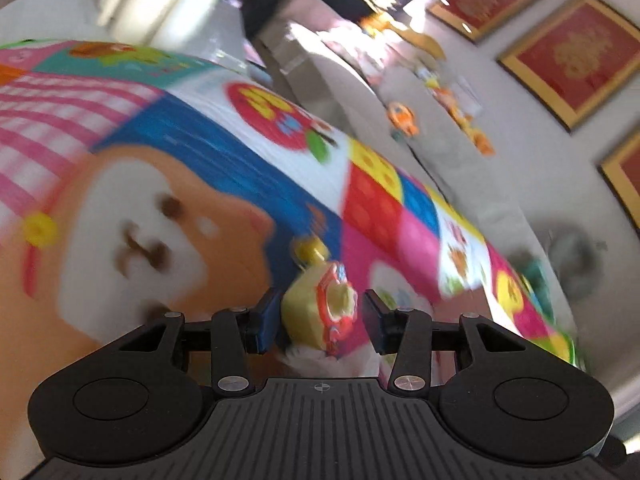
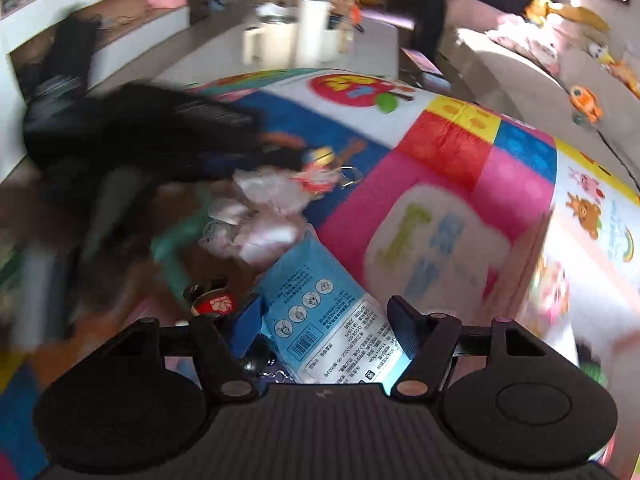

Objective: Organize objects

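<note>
In the left wrist view my left gripper [image 1: 320, 320] is open around a small yellow toy with a red-orange front [image 1: 320, 304]; neither finger clearly touches it, and the view is blurred. It lies on the colourful play mat [image 1: 200, 152]. In the right wrist view my right gripper [image 2: 324, 328] is open over a blue and white packet [image 2: 320, 312] that lies flat between the fingers. The left gripper shows there as a dark blur [image 2: 140, 132] near the same toy [image 2: 320, 160]. Pink and white frilly items [image 2: 260, 216] lie beside the packet.
A small red and black object [image 2: 212, 300] and a key ring [image 2: 264, 364] lie by my right gripper's left finger. A grey sofa with orange toys [image 1: 404, 116] stands beyond the mat. A low table with a white mug [image 2: 260, 44] and flask [image 2: 314, 24] is behind.
</note>
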A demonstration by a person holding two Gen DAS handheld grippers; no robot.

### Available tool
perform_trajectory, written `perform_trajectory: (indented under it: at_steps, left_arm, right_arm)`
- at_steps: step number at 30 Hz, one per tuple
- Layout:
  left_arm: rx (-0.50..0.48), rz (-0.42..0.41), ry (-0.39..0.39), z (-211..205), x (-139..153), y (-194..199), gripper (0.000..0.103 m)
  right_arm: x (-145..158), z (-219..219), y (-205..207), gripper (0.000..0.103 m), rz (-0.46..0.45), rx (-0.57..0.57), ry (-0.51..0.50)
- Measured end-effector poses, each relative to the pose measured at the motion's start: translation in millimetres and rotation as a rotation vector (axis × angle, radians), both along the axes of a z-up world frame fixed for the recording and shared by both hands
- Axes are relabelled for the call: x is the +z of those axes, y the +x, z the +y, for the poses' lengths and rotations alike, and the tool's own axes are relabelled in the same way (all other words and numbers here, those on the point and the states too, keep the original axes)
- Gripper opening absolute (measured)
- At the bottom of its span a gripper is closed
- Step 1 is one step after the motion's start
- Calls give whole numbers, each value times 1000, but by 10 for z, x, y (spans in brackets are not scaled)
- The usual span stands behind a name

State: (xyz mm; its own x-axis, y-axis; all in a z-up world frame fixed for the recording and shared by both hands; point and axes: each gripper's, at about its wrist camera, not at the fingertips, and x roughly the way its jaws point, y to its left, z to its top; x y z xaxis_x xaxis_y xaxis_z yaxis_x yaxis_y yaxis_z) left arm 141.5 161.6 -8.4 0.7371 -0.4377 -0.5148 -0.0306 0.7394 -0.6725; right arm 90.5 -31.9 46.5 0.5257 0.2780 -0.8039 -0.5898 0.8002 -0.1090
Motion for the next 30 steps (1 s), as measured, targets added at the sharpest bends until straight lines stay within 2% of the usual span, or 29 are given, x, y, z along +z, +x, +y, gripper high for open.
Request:
perform_trajectory:
  at_steps: [4, 6, 9, 11, 13, 15, 18, 20, 22, 24, 27, 29, 30]
  left_arm:
    - [-172, 1, 25, -376, 45, -75, 47]
    - [-221, -45, 69, -513, 171, -205, 47]
    - [-221, -168, 176, -573, 479, -564, 47]
    - [-207, -218, 255, -551, 656, -903, 47]
    - [-190, -202, 344, -530, 755, -1210, 47]
    - [-158, -146, 401, -487, 776, -1529, 47]
    - [-160, -30, 357, -400, 680, -1959, 47]
    - [-148, 42, 304, -386, 593, -2063, 47]
    - [-128, 102, 245, -372, 490, -2063, 47]
    - [-75, 150, 223, -380, 390, -1967, 47]
    - [-47, 159, 230, -521, 308, -1694, 48]
    - [-76, 121, 273, -691, 313, -1495, 48]
    - [-98, 105, 293, -785, 322, -1420, 48]
  right_arm:
    - [2, -368, -510, 69, -17, -23, 61]
    - [1, -563, -680, 69, -27, -67, 54]
    - [-8, -872, -874, 70, -63, -155, 32]
    - [-2, -1082, -980, 75, -98, -220, 31]
    - [35, -1338, -1080, 84, -122, -283, 89]
    - [76, -1578, -1175, 84, -140, -333, 166]
    - [75, -1810, -1329, 88, -205, -394, 238]
    - [1, -1879, -1389, 89, -267, -433, 238]
    - [-105, -1932, -1406, 89, -287, -470, 259]
    - [-184, -2023, -1411, 89, -271, -505, 325]
    - [-301, -2117, -1434, 92, -274, -549, 403]
    - [-327, -2156, -1481, 92, -293, -565, 430]
    - [-320, -2172, -1492, 96, -308, -572, 447]
